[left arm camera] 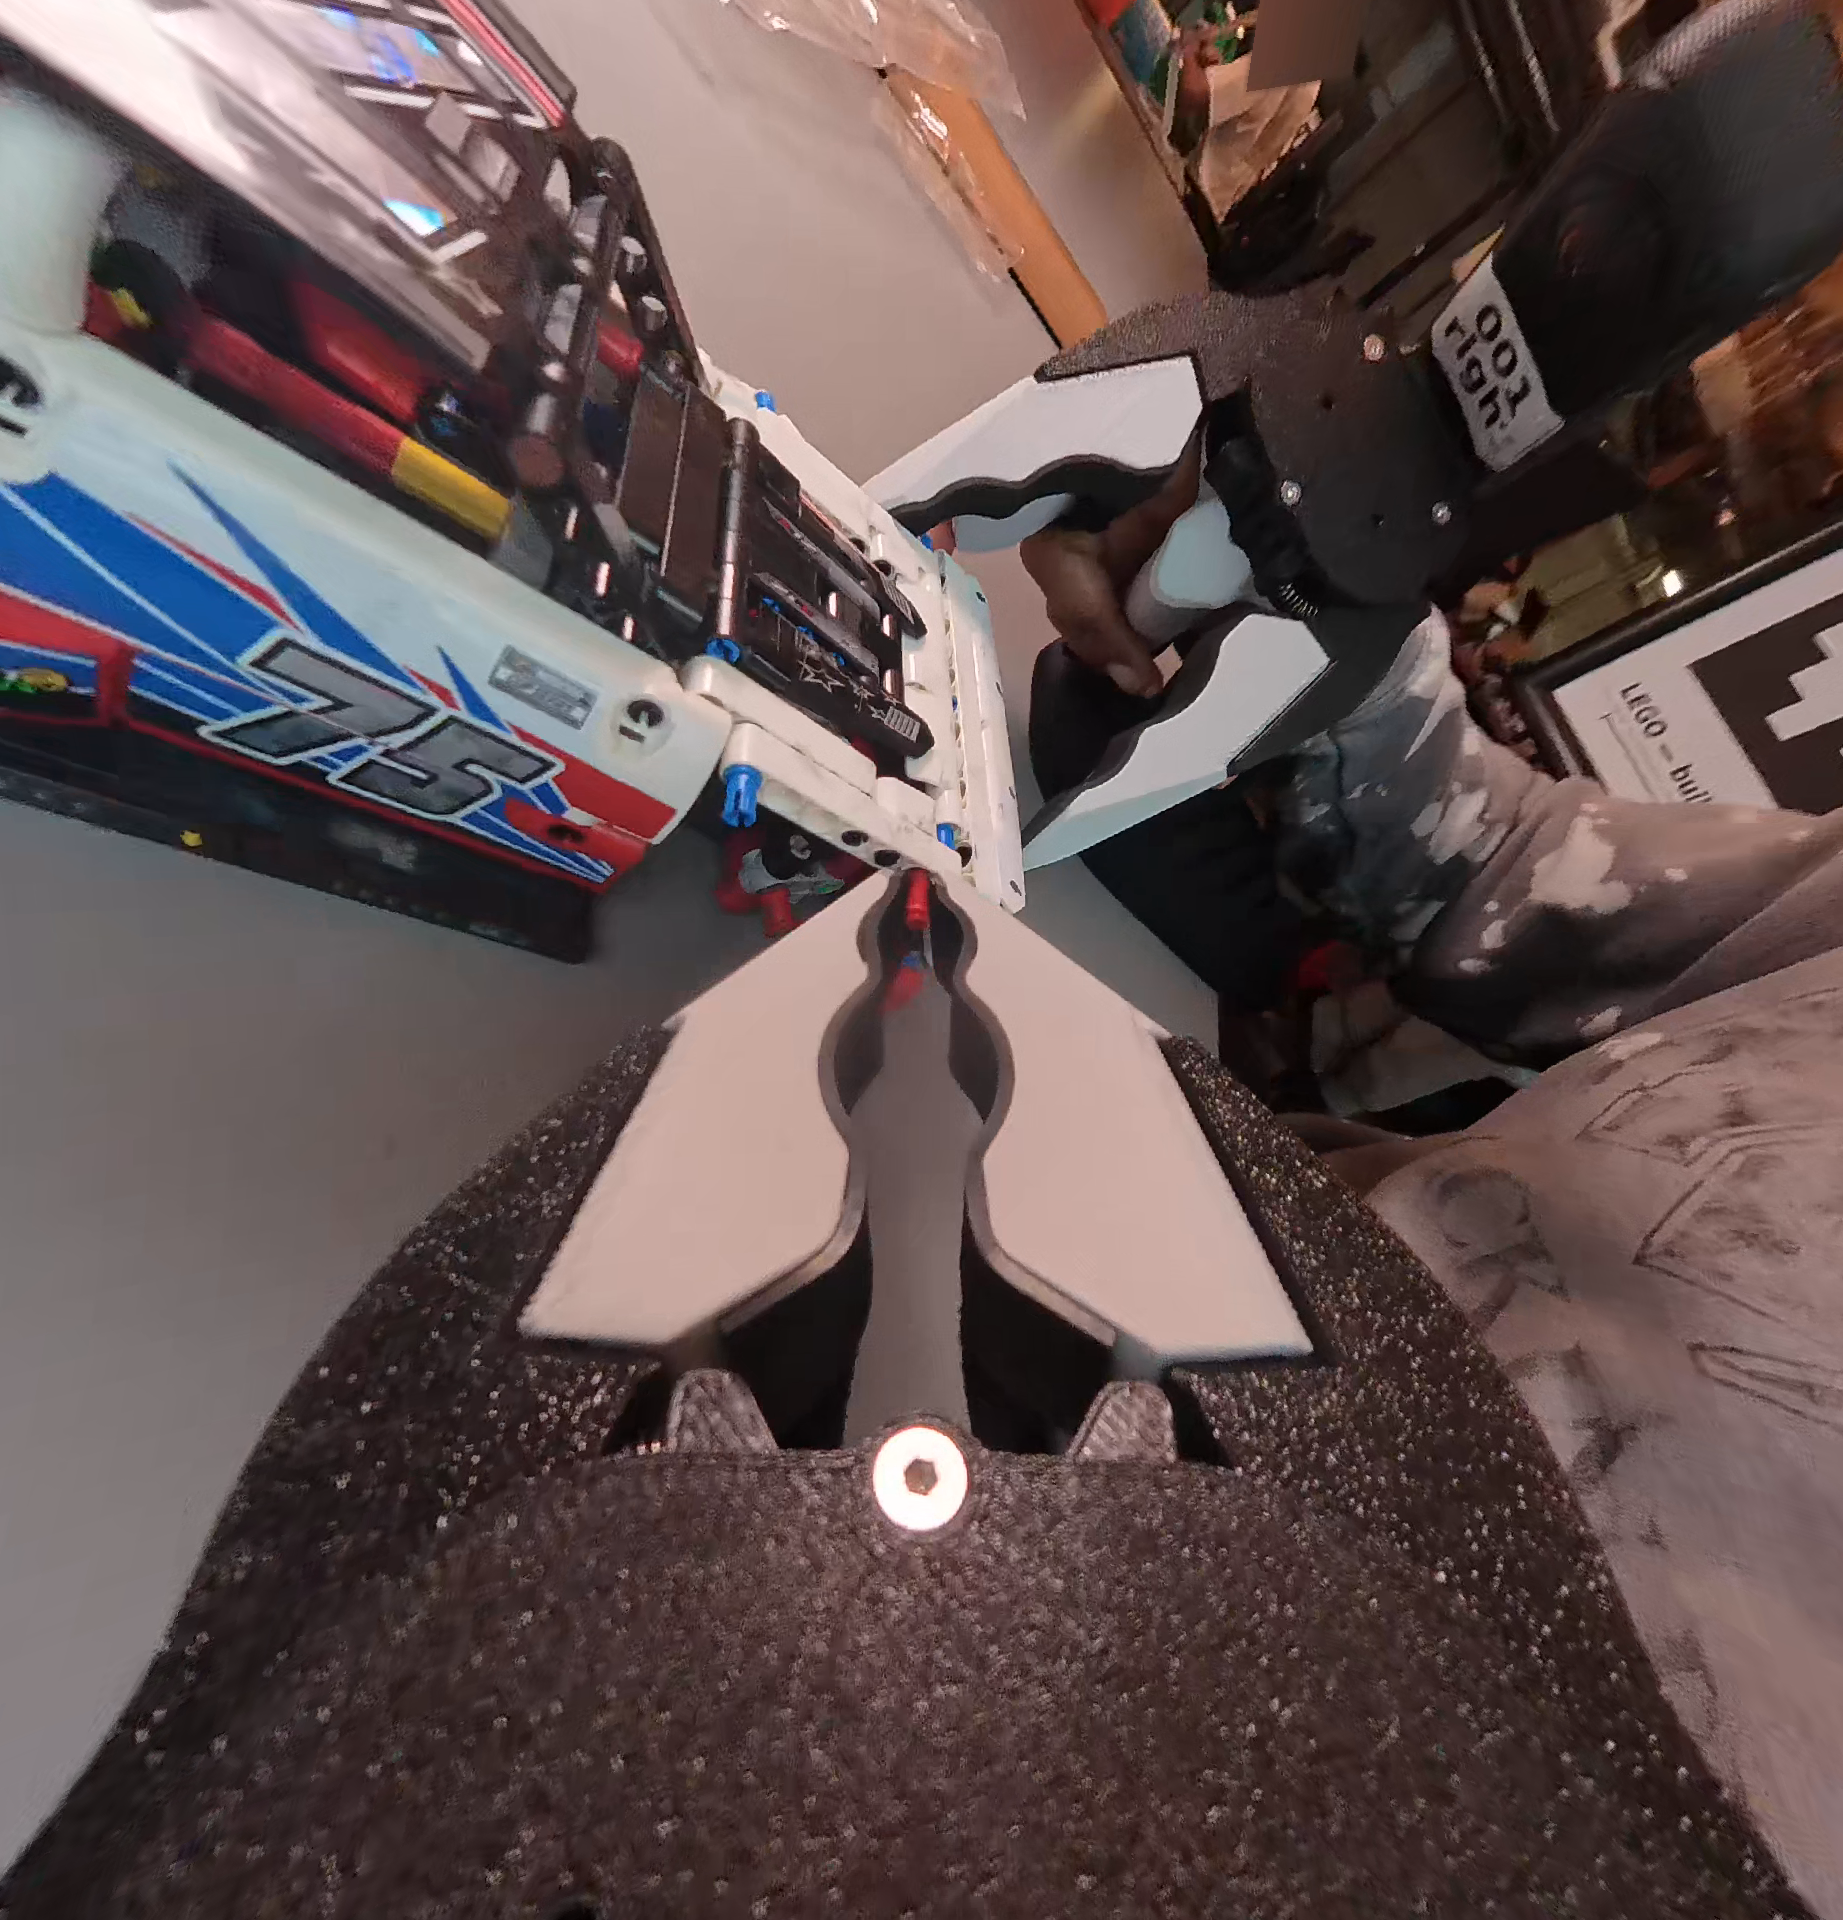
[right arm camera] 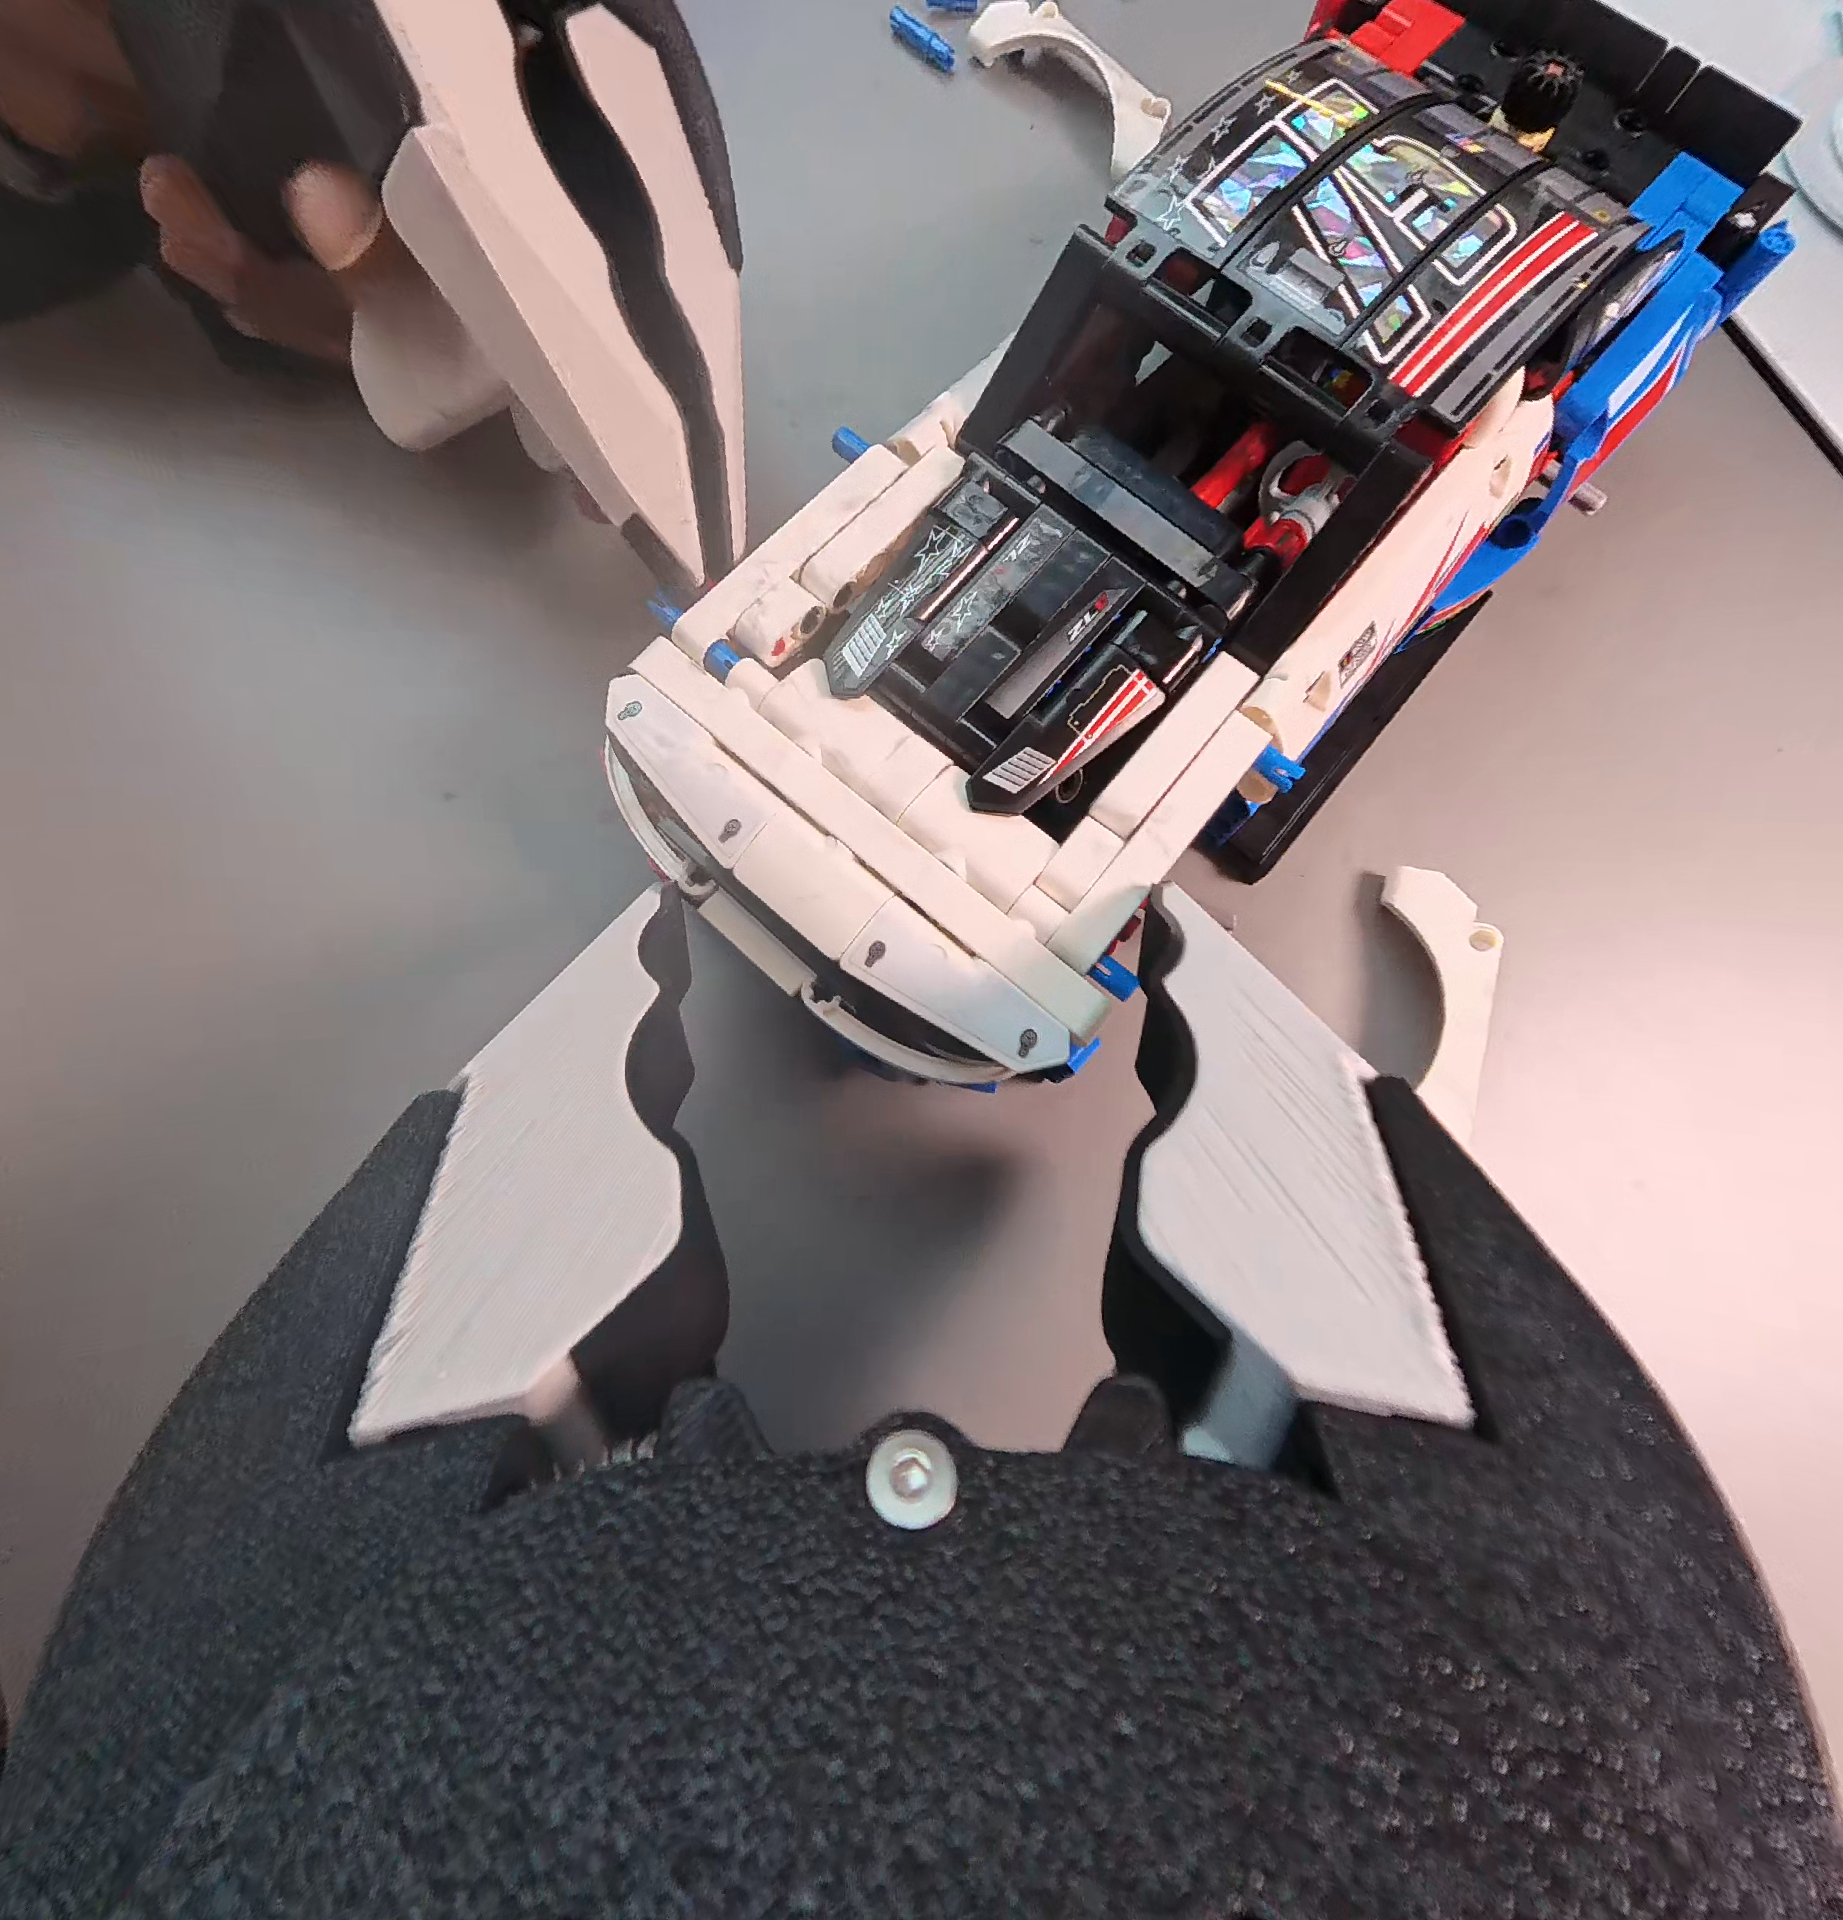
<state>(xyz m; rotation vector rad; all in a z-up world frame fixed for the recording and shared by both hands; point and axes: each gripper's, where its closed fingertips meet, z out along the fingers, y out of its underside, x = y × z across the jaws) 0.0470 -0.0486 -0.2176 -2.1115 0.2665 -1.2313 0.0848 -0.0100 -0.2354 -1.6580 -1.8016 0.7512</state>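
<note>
- Right now my left gripper (left arm camera: 915, 914) has its fingers pinched nearly together on a small red peg (left arm camera: 913, 902) at their tips, tucked under the front corner of the toy car (right arm camera: 1104, 644).
- My right gripper (right arm camera: 901, 935) is spread wide, its two fingertips straddling the car's white front bumper (right arm camera: 844, 935); whether the pads touch the bumper I cannot tell.
- Ahead of my right fingers, the car sits on the grey table (right arm camera: 273, 727), wheels off, its open cabin showing red and black parts inside.
- Beyond my left fingertips the car's side panel carries blue and red stripes.
- Just right of my right fingers lies a loose white wheel arch (right arm camera: 1447, 997); another white arch (right arm camera: 1093, 73) and blue pins (right arm camera: 922, 36) lie far ahead, past the car's roof.
- Seen from my left side, a framed black-and-white marker card (left arm camera: 1748, 707) stands beyond my right gripper, and clear plastic wrap (left arm camera: 927, 94) lies far off on the table.
</note>
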